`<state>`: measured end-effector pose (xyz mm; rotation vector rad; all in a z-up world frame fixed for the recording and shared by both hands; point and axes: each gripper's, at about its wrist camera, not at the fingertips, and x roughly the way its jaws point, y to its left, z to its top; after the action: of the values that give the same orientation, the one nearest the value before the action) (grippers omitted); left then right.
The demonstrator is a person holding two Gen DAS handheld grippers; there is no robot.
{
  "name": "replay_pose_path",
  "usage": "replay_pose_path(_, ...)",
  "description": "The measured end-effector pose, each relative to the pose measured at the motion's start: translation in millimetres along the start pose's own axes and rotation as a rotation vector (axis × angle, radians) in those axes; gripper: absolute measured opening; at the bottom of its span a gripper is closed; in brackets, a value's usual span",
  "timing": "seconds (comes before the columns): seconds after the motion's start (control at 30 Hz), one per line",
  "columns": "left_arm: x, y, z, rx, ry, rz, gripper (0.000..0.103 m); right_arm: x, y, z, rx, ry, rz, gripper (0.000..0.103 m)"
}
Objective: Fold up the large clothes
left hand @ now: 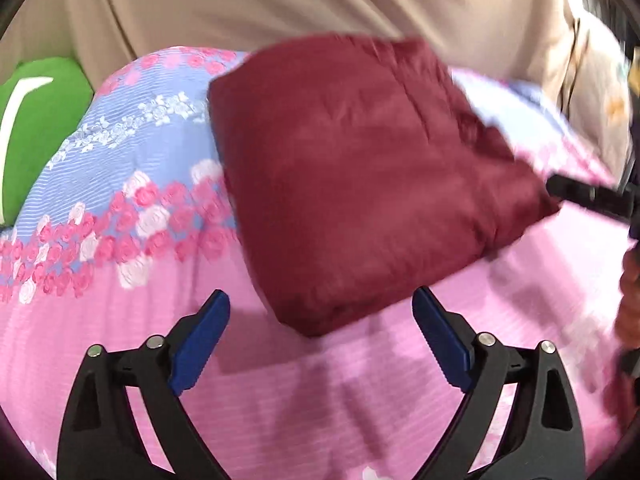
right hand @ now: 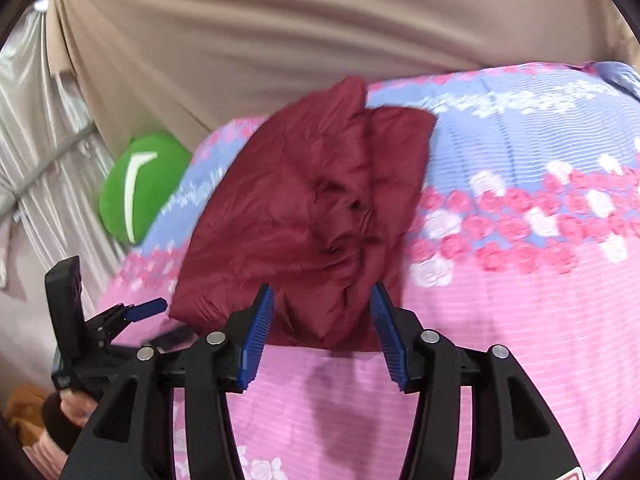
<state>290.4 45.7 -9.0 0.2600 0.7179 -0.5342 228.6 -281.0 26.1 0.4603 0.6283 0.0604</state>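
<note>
**Folded maroon garment on a flowered bedspread**

Setting, left to right in the left wrist view: a green cushion (left hand: 36,128) with a white stripe at the edge of the bed; a bedspread (left hand: 132,208) in pink and pale blue with bands of roses; a beige curtain (left hand: 280,0) hanging behind. No containers show in either view.

Item: one maroon garment (left hand: 360,176), folded into a thick, puffy, roughly square bundle, lying on the bedspread. The cloth has a slight sheen. From the right wrist view its near side (right hand: 320,216) shows creases and a deep fold line running down the middle.

Left gripper (left hand: 320,316): jaws spread wide, holding nothing. The near corner of the bundle lies between and just ahead of the blue pads (left hand: 200,344), touching neither.

Right gripper (right hand: 322,308): jaws parted, one on each side of the bundle's near edge. Contact with the cloth cannot be told; the picture is blurred.
</note>
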Motion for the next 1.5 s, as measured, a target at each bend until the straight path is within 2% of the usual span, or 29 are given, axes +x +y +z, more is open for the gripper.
replay_pose_path(0.03,4.2,-3.2,-2.9,-0.003,0.005,0.017,0.077,7.8,1.6,-2.0,-0.015,0.011,-0.032,0.051)
replay_pose_path(0.07,7.5,-2.2,-2.4,-0.015,0.014,0.02,0.063,17.1,3.0,-2.1,-0.026,0.014,-0.068,0.037)
replay_pose_path(0.1,12.4,3.3,-0.3,-0.057,0.03,0.018,0.052,18.0,8.3,-5.0,-0.021,0.01,-0.065,0.014)
replay_pose_path(0.17,15.4,17.4,4.8,-0.131,0.044,0.0,0.036,14.2,4.4,0.3,0.028,-0.013,-0.034,0.007)
replay_pose_path(0.23,11.7,26.9,6.7,-0.164,0.037,-0.038,0.034,3.9,2.4,3.4,0.039,-0.052,-0.017,0.005)
replay_pose_path(0.27,9.7,25.5,6.5,-0.155,0.032,-0.029,0.033,4.4,1.7,2.6,0.029,-0.056,-0.031,0.004)
replay_pose_path(0.4,25.6,12.5,-0.5,-0.072,0.042,0.085,0.032,41.3,-9.8,-17.8,0.008,0.051,-0.134,0.003)
replay_pose_path(0.63,28.1,8.9,-3.1,-0.059,0.028,0.138,0.034,53.5,-14.5,-20.6,-0.001,0.09,-0.162,0.004)
replay_pose_path(0.73,17.2,-0.2,-8.3,-0.069,-0.002,0.191,0.036,48.4,-15.2,-21.7,0.007,0.077,-0.168,0.009)
replay_pose_path(0.8,2.8,-10.9,-17.2,-0.067,-0.036,0.223,0.039,34.3,-11.0,-26.2,0.015,0.053,-0.213,0.035)
replay_pose_path(0.87,-8.5,-20.9,-25.3,-0.056,-0.059,0.24,0.056,19.7,-4.8,-33.1,-0.002,0.026,-0.258,0.036)
replay_pose_path(0.97,-27.5,-41.5,-39.4,-0.054,-0.102,0.248,0.069,-2.1,7.7,-46.1,-0.031,0.009,-0.294,0.036)
replay_pose_path(1.07,-36.6,-56.3,-46.7,-0.053,-0.126,0.266,0.086,-18.4,21.6,-66.6,-0.054,0.008,-0.299,0.043)
replay_pose_path(1.27,-43.5,-75.6,-53.8,-0.063,-0.144,0.316,0.093,-24.5,35.8,-104.1,-0.136,0.019,-0.399,0.053)
replay_pose_path(1.33,-41.3,-78.9,-54.9,-0.068,-0.129,0.343,0.095,-23.0,34.2,-111.4,-0.107,0.054,-0.387,0.053)
replay_pose_path(1.5,-37.3,-80.5,-57.0,-0.094,-0.102,0.366,0.095,-25.5,27.5,-119.1,-0.048,0.062,-0.368,0.055)
